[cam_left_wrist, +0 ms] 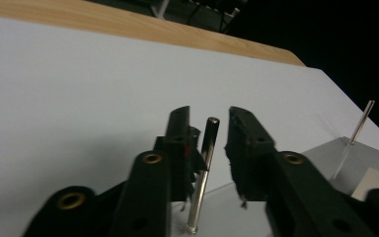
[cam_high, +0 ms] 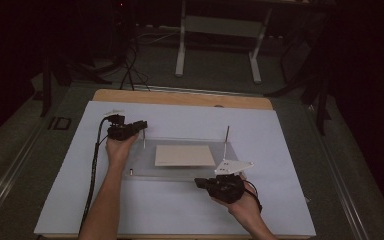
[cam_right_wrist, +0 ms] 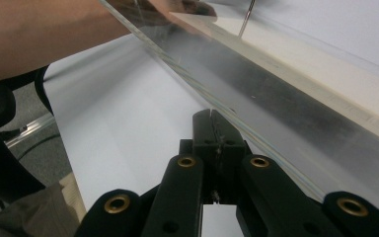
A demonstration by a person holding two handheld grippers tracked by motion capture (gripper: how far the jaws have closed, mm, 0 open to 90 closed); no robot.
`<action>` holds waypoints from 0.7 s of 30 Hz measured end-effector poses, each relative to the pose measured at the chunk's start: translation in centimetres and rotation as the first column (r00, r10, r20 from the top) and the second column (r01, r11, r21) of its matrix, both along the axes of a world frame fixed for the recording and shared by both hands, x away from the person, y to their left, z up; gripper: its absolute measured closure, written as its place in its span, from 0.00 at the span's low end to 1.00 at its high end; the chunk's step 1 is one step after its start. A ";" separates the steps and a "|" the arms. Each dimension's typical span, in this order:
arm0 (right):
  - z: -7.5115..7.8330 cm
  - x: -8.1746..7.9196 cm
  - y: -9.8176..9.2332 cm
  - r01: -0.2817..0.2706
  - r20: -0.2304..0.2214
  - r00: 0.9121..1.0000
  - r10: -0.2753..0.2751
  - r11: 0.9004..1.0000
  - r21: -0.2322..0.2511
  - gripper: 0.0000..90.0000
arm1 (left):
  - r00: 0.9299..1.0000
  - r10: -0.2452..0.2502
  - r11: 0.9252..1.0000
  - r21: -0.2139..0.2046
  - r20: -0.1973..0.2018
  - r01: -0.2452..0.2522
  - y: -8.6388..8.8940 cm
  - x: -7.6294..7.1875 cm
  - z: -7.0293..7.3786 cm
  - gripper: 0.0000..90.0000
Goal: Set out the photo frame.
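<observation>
Landmark = clear rectangular acrylic plate lying flat on the pale sheet that covers the wooden table.

Left gripper: at the plate's far-left corner, held in the left hand. In the left gripper view, a thin upright metal rod stands between the jaws, foot on the plate. Jaws parted, visible gap on the right side of the rod, rod close against the left pad; no clamp on it, so released.

Middle of plate: cream rectangular card lying flat, well apart from both grippers.

Near-left edge of plate: a small short metal piece lying just beside the left forearm; too small to identify.

Far-right corner of plate: second thin metal rod standing upright, untouched.

Right gripper: at the plate's near edge, right of centre, held in the right hand. In the right gripper view, jaws are clenched together with nothing between them, tips right at the plate's edge; contact with the edge can't be resolved.
</observation>
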State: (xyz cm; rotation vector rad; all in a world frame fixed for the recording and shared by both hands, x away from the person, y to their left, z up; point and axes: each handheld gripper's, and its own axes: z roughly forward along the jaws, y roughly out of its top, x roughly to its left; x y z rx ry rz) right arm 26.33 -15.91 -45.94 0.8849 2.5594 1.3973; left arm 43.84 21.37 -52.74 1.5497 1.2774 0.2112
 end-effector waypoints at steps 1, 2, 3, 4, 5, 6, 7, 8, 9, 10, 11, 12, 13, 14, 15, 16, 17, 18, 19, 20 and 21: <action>0.1 0.0 0.0 0.001 0.002 1.000 -0.001 1.000 0.000 1.00 | 1.000 -0.002 1.000 0.006 0.000 0.002 0.1 -0.1 0.1 0.77; 0.1 0.1 0.0 0.003 0.005 1.000 -0.003 1.000 0.004 1.00 | 1.000 -0.001 1.000 0.014 -0.002 0.001 0.1 -0.1 0.1 0.75; 0.2 0.1 0.0 0.004 0.006 1.000 -0.004 1.000 0.006 1.00 | 1.000 -0.002 1.000 0.024 -0.004 0.002 0.1 -0.1 0.2 0.74; 0.2 0.1 0.0 0.004 0.004 1.000 -0.004 1.000 0.008 1.00 | 1.000 -0.007 0.999 0.035 -0.003 0.007 0.1 -0.2 0.2 0.73; 0.2 0.2 0.0 0.005 0.004 1.000 -0.005 1.000 0.010 1.00 | 1.000 -0.011 0.999 0.052 -0.001 0.011 0.1 -0.3 0.3 0.72; 0.3 0.2 0.0 0.005 0.005 1.000 -0.005 1.000 0.011 1.00 | 1.000 -0.017 0.998 0.062 -0.002 0.017 0.1 -0.3 0.3 0.71; 0.3 0.2 0.0 0.006 0.005 1.000 -0.006 1.000 0.011 1.00 | 1.000 -0.024 0.997 0.067 -0.002 0.024 0.1 -0.4 0.4 0.71; 0.3 0.2 0.0 0.007 0.005 1.000 -0.007 1.000 0.013 1.00 | 1.000 -0.028 0.997 0.075 0.000 0.028 0.1 -0.5 0.4 0.70; 0.3 0.2 0.0 0.007 0.005 1.000 -0.007 1.000 0.012 1.00 | 1.000 -0.026 0.996 0.086 0.004 0.025 0.2 -0.7 0.5 0.70; 0.3 0.2 -0.1 0.008 0.005 1.000 -0.008 1.000 0.012 1.00 | 1.000 -0.018 0.996 0.084 0.007 0.018 0.3 -0.8 0.5 0.69; 0.3 0.2 -0.1 0.007 0.006 1.000 -0.007 1.000 0.012 1.00 | 1.000 -0.020 0.996 0.082 0.009 0.020 0.4 -0.9 0.6 0.69; 0.4 0.2 -0.1 0.006 0.004 1.000 -0.006 1.000 0.012 1.00 | 1.000 -0.022 0.996 0.084 0.012 0.021 0.5 -1.1 0.6 0.69; 0.4 0.2 -0.1 0.008 0.005 1.000 -0.008 1.000 0.015 1.00 | 1.000 -0.022 0.996 0.088 0.018 0.020 0.7 -1.2 0.6 0.69; 0.4 0.3 -0.1 0.008 0.006 1.000 -0.008 1.000 0.015 1.00 | 0.999 -0.024 0.996 0.087 0.021 0.022 0.8 -1.4 0.7 0.69; 0.4 0.3 0.0 0.008 0.006 1.000 -0.008 1.000 0.016 1.00 | 0.999 -0.028 0.996 0.090 0.025 0.026 0.9 -1.5 0.7 0.69; 0.5 0.3 -0.1 0.009 0.005 1.000 -0.009 1.000 0.018 1.00 | 0.999 -0.037 0.995 0.093 0.032 0.034 1.0 -1.7 0.8 0.69; 0.5 0.3 -0.1 0.008 0.007 1.000 -0.008 1.000 0.020 1.00 | 0.998 -0.045 0.994 0.100 0.033 0.042 1.1 -1.9 0.8 0.69; 0.6 0.3 -0.1 0.010 0.009 1.000 -0.011 1.000 0.020 1.00 | 0.998 -0.054 0.992 0.113 0.034 0.049 1.1 -2.0 0.8 0.69; 0.7 0.3 -0.2 0.010 0.009 1.000 -0.010 1.000 0.022 1.00 | 0.998 -0.059 0.991 0.122 0.036 0.054 1.2 -2.3 0.9 0.69; 0.8 0.3 -0.3 0.011 0.010 1.000 -0.011 1.000 0.024 1.00 | 0.997 -0.066 0.991 0.122 0.041 0.060 1.3 -2.5 0.9 0.68; 0.9 0.3 -0.3 0.011 0.011 1.000 -0.011 1.000 0.024 1.00 | 0.996 -0.072 0.990 0.127 0.046 0.065 1.4 -2.7 1.0 0.68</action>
